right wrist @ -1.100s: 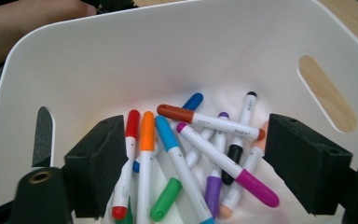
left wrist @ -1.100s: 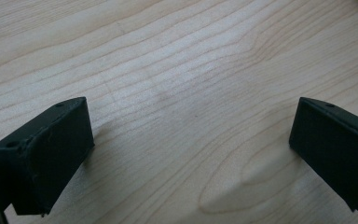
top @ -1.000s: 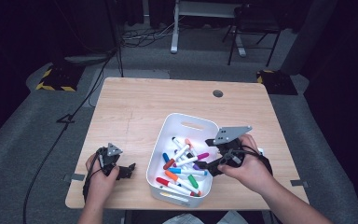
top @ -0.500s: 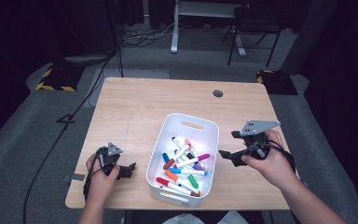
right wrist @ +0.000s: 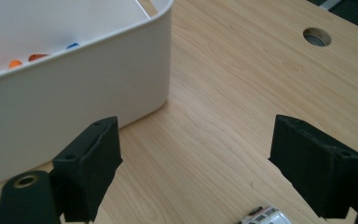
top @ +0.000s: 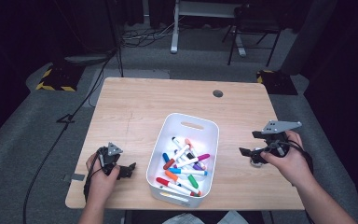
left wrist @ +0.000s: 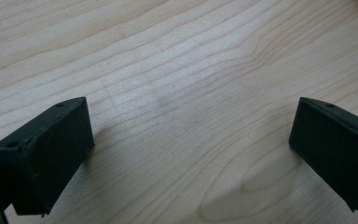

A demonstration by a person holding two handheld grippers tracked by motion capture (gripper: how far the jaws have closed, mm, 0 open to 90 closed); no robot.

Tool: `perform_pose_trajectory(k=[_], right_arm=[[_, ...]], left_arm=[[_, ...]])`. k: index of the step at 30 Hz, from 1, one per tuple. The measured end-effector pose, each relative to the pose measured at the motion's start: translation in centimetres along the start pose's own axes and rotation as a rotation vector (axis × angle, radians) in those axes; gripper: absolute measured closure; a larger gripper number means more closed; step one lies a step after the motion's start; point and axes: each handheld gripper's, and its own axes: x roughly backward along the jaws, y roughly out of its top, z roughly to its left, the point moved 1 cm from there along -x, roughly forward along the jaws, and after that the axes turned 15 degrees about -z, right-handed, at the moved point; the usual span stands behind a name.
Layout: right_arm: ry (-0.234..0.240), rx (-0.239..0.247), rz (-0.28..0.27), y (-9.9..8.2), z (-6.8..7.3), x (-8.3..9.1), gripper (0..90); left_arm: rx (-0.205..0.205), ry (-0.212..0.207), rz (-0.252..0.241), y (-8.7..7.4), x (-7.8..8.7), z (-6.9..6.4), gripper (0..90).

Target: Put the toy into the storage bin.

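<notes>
Right claw (top: 251, 156): jaws wide apart, nothing between them; a second ago it hung at the bin's right rim, half a second ago it was already clear of it, now it sits well off to the right over bare bench.
Right claw's own view: the gap (right wrist: 196, 154) frames plain wood, with the bin's outer wall (right wrist: 74, 93) to its left and a small white labelled object (right wrist: 266, 216) at the bottom edge, too cut off to name.
Left claw (top: 127, 170): released, jaws spread, low over the bench (left wrist: 182, 93) at the near left corner; it has not moved across the three moments.
Bin (top: 168, 135): white, middle of the bench near the front edge, between the two claws and apart from both.
Markers (top: 185, 164): a loose pile of many colours inside the bin, none outside it that I can see.
Change: only the right hand (top: 289, 161) has moved, outward and away from the bin, empty.
Meaning: I judge a drop into the bin just finished, or a pause; with both claws free and no marker on the bench, the sorting looks at or near its end.
</notes>
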Motion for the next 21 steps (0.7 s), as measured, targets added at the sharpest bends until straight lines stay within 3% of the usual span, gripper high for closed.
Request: perform_pose_trajectory(k=[6,7,13,21], right_arm=[[-0.025,-0.035,0.009,-1.9,-1.9,0.2,17.2],[-0.032,-0.021,0.021,-2.3,-2.4,0.3,17.1],[-0.091,-0.001,0.083,-4.2,-3.5,0.1,16.5],[-0.111,-0.042,0.118,-7.1,-4.9,-0.8,16.7]], left_arm=[[0.0,0.0,0.0,0.0,0.0,0.0,0.0],[-0.001,0.0,0.0,0.0,0.0,0.0,0.0],[0.0,0.0,0.0,0.0,0.0,0.0,0.0],[-0.003,0.0,0.001,0.0,0.0,0.0,0.0]])
